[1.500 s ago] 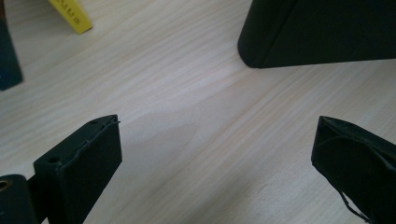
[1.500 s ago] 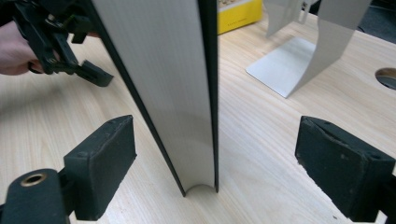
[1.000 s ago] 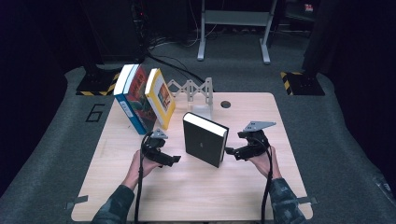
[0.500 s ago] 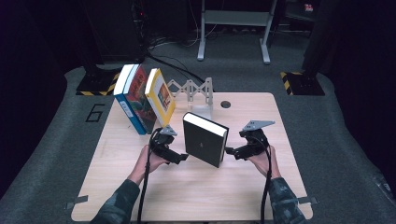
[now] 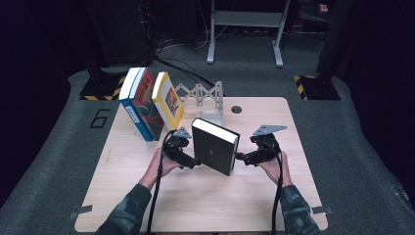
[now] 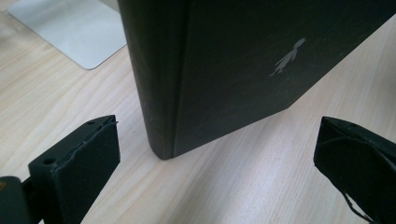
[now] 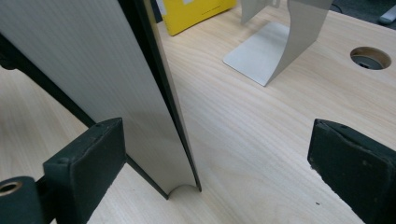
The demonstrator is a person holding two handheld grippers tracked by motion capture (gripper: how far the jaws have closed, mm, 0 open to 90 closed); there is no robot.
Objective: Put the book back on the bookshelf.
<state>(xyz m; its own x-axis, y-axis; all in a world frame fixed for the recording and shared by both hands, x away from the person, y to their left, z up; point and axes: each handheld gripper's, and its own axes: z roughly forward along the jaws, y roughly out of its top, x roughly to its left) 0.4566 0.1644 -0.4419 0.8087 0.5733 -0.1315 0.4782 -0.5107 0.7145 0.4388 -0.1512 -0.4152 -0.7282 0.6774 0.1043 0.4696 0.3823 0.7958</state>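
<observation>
High view: black book [image 5: 215, 151] stands upright mid-table, spine end toward your left gripper [image 5: 187, 159], page edge toward your right gripper [image 5: 243, 157]. Yellow book [image 5: 169, 100] and blue book [image 5: 138, 102] lean far left, metal bookend [image 5: 205, 94] sits behind. Nothing props the black book, so a one-sided nudge likely tips it

Left gripper view: jaws wide open around the spine corner of the black book [image 6: 224, 70], no contact. Closing off-centre probably swings the book on that corner

Right gripper view: jaws spread open, the left pad just beside the page edge [image 7: 98, 70], the other pad well clear. Squeeze here and you risk crushing pages or shoving the book toward the bookend [image 7: 275, 51]
</observation>
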